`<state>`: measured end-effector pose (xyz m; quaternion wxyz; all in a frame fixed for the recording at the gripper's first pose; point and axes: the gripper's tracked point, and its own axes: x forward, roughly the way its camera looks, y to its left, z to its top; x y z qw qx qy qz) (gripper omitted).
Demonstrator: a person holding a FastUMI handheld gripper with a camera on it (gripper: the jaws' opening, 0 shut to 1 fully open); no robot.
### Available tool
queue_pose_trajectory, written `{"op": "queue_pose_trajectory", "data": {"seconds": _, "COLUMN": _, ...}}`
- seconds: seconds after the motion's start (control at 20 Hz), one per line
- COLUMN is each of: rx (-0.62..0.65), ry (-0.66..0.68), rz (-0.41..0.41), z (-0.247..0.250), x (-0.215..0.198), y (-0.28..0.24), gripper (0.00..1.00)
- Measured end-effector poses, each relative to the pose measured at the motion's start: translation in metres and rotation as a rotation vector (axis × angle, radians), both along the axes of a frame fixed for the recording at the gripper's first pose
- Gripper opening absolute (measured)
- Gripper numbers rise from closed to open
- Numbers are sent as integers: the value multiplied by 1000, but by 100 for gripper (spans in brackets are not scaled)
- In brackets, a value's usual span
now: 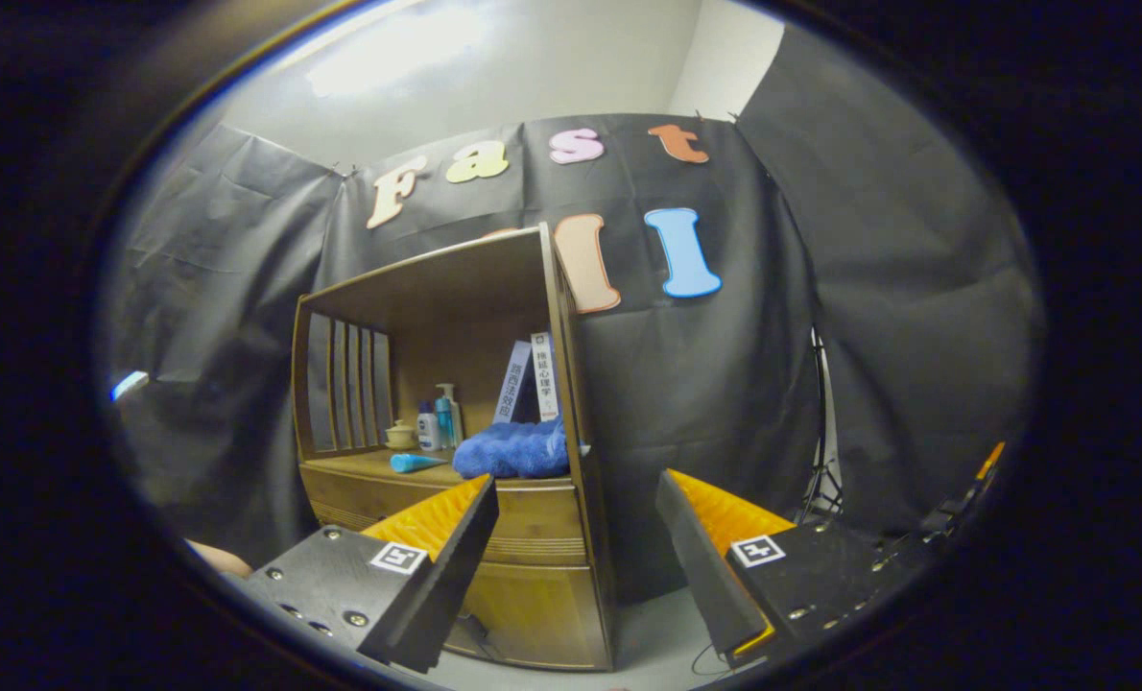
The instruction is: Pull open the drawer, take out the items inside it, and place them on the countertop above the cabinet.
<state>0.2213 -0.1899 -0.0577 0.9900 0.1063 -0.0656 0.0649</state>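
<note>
The wooden cabinet [456, 451] is seen ahead with its drawer [523, 523] shut flush, the countertop [369, 467] bearing a blue cloth [513, 449], a tube [416, 463] and bottles [440, 419], while the gripper [576, 566] is held back with fingers spread wide and empty, so either an opening pull or a finished job is fitted.

Gripper [576, 537]: two wedge-shaped fingers with ribbed inner faces, spread apart. Each mount carries a square fiducial tag. Round screw heads dot both plates.
</note>
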Motion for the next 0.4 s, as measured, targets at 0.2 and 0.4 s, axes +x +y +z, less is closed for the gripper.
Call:
{"op": "queue_pose_trajectory", "data": {"seconds": 0.2, "rx": -2, "ry": 56, "rz": -5, "z": -26, "x": -5, "y": 4, "gripper": 99}}
{"op": "queue_pose_trajectory", "data": {"seconds": 0.4, "rx": -47, "ry": 121, "rz": 1, "z": -47, "x": -10, "y": 11, "gripper": 99}}
